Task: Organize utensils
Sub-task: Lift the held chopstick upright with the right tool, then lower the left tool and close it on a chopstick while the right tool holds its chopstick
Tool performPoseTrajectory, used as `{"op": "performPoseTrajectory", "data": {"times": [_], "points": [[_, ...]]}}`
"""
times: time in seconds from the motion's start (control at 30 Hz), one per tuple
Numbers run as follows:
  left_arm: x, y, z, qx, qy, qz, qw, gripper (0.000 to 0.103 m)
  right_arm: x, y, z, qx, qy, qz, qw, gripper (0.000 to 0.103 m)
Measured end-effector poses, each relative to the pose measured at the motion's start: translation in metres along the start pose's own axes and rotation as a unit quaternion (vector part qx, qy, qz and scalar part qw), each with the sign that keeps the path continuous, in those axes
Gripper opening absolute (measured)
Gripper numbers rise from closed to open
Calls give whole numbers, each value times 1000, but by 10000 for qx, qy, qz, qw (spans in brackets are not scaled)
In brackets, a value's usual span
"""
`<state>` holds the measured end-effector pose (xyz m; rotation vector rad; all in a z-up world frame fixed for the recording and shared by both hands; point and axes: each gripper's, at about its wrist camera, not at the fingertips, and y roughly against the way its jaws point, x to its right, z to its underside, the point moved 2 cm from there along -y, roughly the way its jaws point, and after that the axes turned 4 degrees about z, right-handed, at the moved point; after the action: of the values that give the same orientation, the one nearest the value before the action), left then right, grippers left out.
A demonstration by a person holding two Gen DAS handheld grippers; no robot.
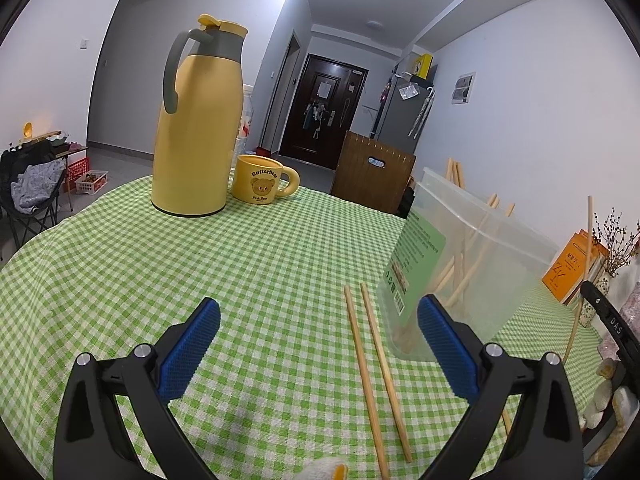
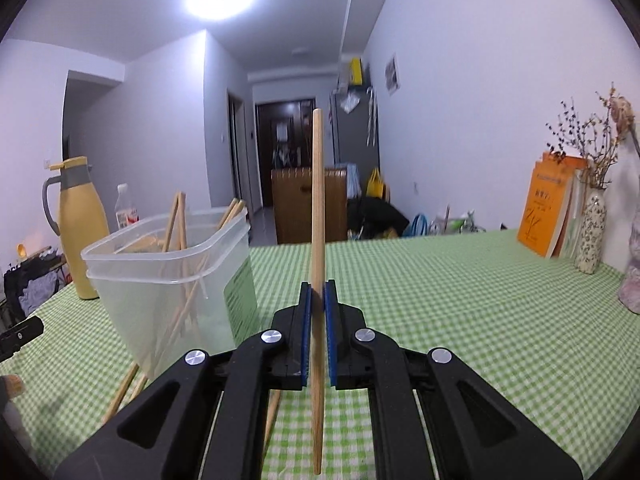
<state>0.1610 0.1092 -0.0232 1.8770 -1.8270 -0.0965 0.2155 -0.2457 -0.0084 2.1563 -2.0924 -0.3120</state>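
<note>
1. The scene was a room with pale walls, a bright ceiling lamp and a dark door at the end of a corridor; in front stood a table covered with a green and white checked cloth [image 1: 240, 264].
2. On the far left part of the cloth a tall yellow jug [image 1: 198, 120] with a grey handle stood upright, and a yellow mug [image 1: 262, 178] with a bear picture stood just beside it.
3. A clear plastic box [image 2: 168, 276] with a green label stood on the cloth, and several chopsticks [image 2: 178, 216] leaned inside it, their tips above the rim.
4. Two more chopsticks [image 1: 376, 364] lay flat on the cloth, side by side, close to the box and between the left fingers.
5. The left gripper [image 1: 318, 350] hovered over the cloth with its jaws spread wide and nothing between the blue pads.
6. The right gripper [image 2: 318, 332] was clamped on a single chopstick [image 2: 317, 200], which stood almost upright above the table, to the right of the box.
7. Orange books [image 2: 544, 212] and a patterned vase [image 2: 591, 236] with dried twigs stood by the right wall.
</note>
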Motion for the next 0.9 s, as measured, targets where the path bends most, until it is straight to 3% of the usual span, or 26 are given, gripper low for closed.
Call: {"op": "performPoseTrajectory", "data": {"times": [0.6,0.9], "points": [[8,-6,4,-52,-212,-135,9997,96,-1,11,7,374,-11,-57,9993,7],[25,7,-14,-128,-359,-244,9990,96,-2,16,8,432,7,-133,9990,7]]}}
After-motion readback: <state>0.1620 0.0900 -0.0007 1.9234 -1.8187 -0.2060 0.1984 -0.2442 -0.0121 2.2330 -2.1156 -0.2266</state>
